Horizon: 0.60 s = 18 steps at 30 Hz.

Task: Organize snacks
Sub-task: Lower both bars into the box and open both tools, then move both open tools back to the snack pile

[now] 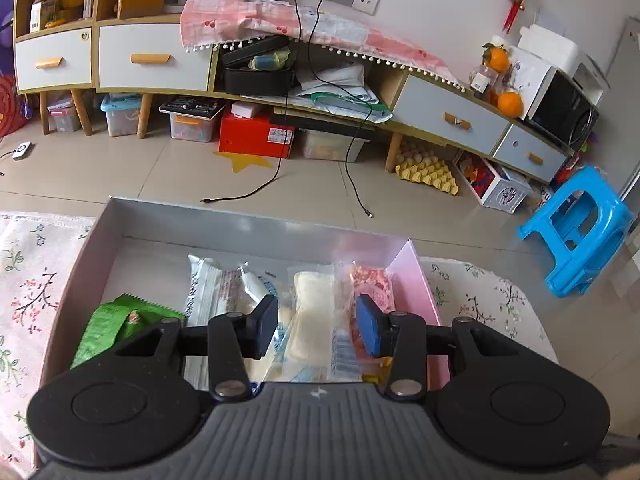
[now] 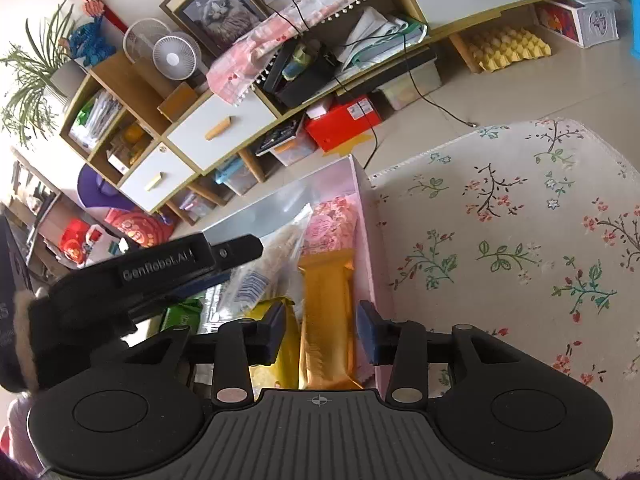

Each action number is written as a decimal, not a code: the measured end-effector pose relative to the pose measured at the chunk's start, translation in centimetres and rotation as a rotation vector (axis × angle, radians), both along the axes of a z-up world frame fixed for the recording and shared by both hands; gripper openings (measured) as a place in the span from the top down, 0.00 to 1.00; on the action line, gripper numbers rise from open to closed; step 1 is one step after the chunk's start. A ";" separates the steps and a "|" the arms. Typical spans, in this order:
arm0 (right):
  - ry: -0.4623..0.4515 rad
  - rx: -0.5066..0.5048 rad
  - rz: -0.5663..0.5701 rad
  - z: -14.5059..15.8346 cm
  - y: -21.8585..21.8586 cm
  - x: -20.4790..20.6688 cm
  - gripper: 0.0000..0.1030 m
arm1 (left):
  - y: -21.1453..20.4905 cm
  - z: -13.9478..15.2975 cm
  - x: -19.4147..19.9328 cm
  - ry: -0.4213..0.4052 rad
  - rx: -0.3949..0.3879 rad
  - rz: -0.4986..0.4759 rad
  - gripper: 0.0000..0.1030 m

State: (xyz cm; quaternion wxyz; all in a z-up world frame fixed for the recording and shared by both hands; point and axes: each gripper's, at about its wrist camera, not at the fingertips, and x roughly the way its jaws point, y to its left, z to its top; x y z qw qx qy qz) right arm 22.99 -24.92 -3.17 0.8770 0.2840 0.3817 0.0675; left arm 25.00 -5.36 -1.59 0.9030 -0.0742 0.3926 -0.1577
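Left wrist view showed my left claw hanging over a shallow box that sat on a flowery cloth. Its two pads were spread apart and gripped nothing. Going from left to right inside the box, I saw a green packet, then a white packet, then a clear bag with a pale cake, and last a pink snack against the pink wall. The snacks lay side by side, touching or nearly so. Behind the box were a long cabinet, a red box on the floor under it, and a blue stool far to the right. In the right wrist view, my right claw was also spread wide and held nothing. It hung above a gold packet that lay in the box just beside the pink wall. A yellow packet lay left of the gold one.
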 end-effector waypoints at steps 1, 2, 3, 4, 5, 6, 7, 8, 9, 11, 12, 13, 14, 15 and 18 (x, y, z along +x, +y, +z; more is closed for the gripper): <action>0.002 0.001 0.002 0.1 0.0 0.0 0.62 | 0.1 0.1 -0.2 0.001 0.003 0.001 0.62; 0.002 0.001 0.007 0.1 0.1 -0.1 0.62 | 0.2 0.3 -0.3 0.003 0.006 0.002 0.61; 0.003 0.000 0.010 0.3 0.1 -0.3 0.62 | 0.3 0.4 -0.7 0.004 0.009 0.002 0.59; 0.005 -0.002 0.011 0.5 0.2 -0.4 0.61 | 0.3 0.6 -0.9 0.005 0.016 0.001 0.57; 0.005 -0.005 0.011 0.7 0.2 -0.6 0.61 | 0.3 0.8 -1.1 0.006 0.024 0.001 0.54; 0.002 -0.006 0.012 1.0 0.2 -0.9 0.60 | 0.4 0.9 -1.5 0.002 0.029 0.001 0.51; -0.002 -0.006 0.012 1.2 0.3 -1.1 0.58 | 0.6 1.1 -2.0 -0.001 0.031 0.001 0.49; -0.005 -0.006 0.013 1.5 0.3 -1.4 0.56 | 0.7 1.2 -2.2 0.000 0.033 0.002 0.48; -0.008 -0.007 0.014 1.8 0.3 -1.7 0.51 | 0.8 1.3 -2.5 0.004 0.035 0.006 0.47; -0.013 -0.012 0.015 2.4 0.4 -2.4 0.48 | 1.1 1.5 -3.1 0.013 0.038 0.012 0.46; -0.012 -0.015 0.015 2.6 0.5 -2.7 0.48 | 1.3 1.7 -3.5 0.014 0.039 0.015 0.44; -0.010 -0.018 0.015 2.7 0.6 -3.0 0.48 | 1.5 1.9 -3.8 0.012 0.041 0.018 0.42; -0.009 -0.023 0.016 3.0 0.7 -3.3 0.48 | 1.6 2.0 -4.3 0.010 0.047 0.018 0.39; -0.009 -0.029 0.016 3.2 0.8 -3.7 0.46 | 1.7 2.2 -4.8 0.005 0.053 0.019 0.36; -0.012 -0.054 0.021 3.8 1.2 -4.8 0.40 | 2.3 2.5 -6.3 -0.010 0.058 0.017 0.31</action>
